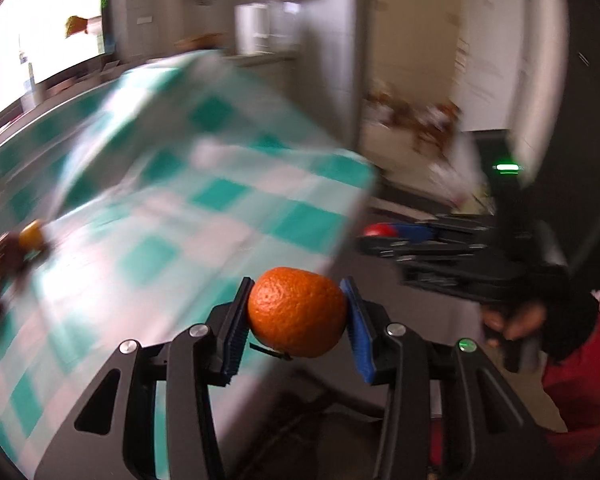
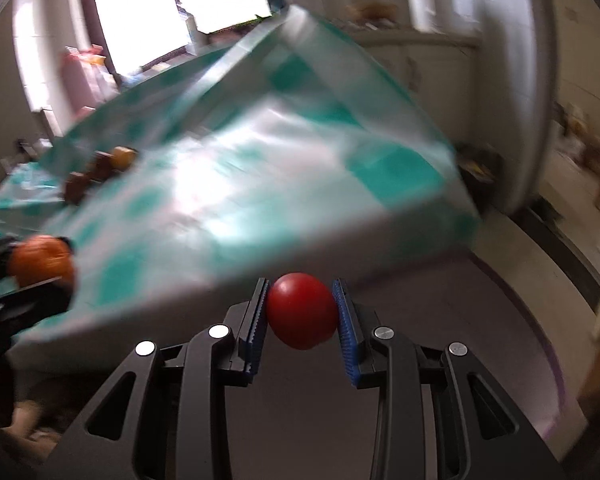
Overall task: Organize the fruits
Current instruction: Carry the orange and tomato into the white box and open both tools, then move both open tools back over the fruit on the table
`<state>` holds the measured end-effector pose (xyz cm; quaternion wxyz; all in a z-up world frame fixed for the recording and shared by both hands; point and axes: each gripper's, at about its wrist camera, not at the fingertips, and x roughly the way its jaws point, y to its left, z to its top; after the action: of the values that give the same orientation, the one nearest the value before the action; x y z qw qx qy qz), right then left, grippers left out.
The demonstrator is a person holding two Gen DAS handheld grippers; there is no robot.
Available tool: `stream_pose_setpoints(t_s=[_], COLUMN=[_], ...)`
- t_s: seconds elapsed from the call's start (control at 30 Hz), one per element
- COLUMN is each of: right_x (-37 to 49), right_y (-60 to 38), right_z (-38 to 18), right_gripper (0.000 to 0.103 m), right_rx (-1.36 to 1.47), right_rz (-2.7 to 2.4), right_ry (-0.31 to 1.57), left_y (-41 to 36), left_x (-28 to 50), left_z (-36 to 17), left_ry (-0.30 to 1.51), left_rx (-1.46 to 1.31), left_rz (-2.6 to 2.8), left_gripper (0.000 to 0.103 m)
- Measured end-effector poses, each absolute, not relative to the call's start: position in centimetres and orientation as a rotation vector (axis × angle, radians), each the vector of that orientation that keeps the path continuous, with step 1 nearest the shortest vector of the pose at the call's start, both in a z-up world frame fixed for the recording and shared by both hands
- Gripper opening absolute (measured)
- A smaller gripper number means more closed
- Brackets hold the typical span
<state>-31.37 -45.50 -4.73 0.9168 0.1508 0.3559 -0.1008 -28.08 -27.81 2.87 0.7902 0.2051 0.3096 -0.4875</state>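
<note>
Gripping an orange [image 1: 298, 312] left, red fruit [image 2: 301, 311] right.

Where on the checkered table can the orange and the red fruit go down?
The middle of the checkered cloth looks bare, between the brown things at its far left and the right edge. Both fruits, orange and red fruit, are held off the table.
</note>
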Motion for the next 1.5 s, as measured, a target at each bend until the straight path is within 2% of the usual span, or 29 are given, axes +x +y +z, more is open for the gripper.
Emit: stream_pose_setpoints(t_s=[0.1, 0.3, 0.43, 0.63, 0.7, 0.77, 0.83, 0.87, 1.2, 1.27, 1.4, 1.5], right_x=[-31.6, -31.1, -30.5, -30.5, -30.5, -30.3, -30.4, -30.6, -31.9, -31.9, -32.7, -33.7], right_y=[-47.5, -49.3, -49.5, -49.3, -49.0, -48.4, -48.3, -48.4, -48.5, -48.4, -49.4, -51.2], right_z=[-8.1, -13.6, -16.0, -17.4, -17.8, -17.9, -18.0, -18.1, -18.0, -17.7, -15.4, -12.6], right_gripper=[0.032, 0.032, 0.032, 0.033, 0.033, 0.036, 0.052, 0.054, 0.055, 0.055, 0.065, 0.075], right_rx=[0.343, 0.281, 0.289, 0.28, 0.278, 0.273, 0.282, 0.291, 0.297, 0.297, 0.353, 0.367], right_rz=[-0.289, -0.404, -0.401, -0.394, -0.39, -0.381, -0.37, -0.366, -0.341, -0.34, -0.402, -0.493], right_ry=[0.823, 1.0, 1.09, 1.165, 1.182, 1.196, 1.213, 1.217, 1.26, 1.246, 1.143, 1.04], left_y=[-30.7, -35.6, -37.4, -37.5, -37.6, -37.6, -37.6, -37.5, -38.0, -38.1, -38.0, -37.3], left_x=[-29.7, -29.4, -27.7, -26.4, -26.6, -26.5, -26.5, -26.7, -26.1, -25.7, -29.0, -31.1], left_z=[0.8, -7.3, -12.4, -15.6, -15.7, -15.7, -15.8, -15.8, -15.4, -14.9, -12.4, -8.4], left_ry=[0.695, 0.88, 1.009, 1.086, 1.074, 1.074, 1.077, 1.072, 1.069, 1.05, 0.877, 0.668], left_rx=[0.508, 0.639, 0.695, 0.753, 0.775, 0.776, 0.786, 0.795, 0.791, 0.773, 0.747, 0.69], left_rz=[-1.124, -1.144, -1.109, -1.057, -1.055, -1.063, -1.069, -1.071, -1.08, -1.079, -1.135, -1.255], left_gripper=[0.044, 0.044, 0.044, 0.044, 0.046, 0.055, 0.059, 0.06, 0.065, 0.078, 0.079, 0.092])
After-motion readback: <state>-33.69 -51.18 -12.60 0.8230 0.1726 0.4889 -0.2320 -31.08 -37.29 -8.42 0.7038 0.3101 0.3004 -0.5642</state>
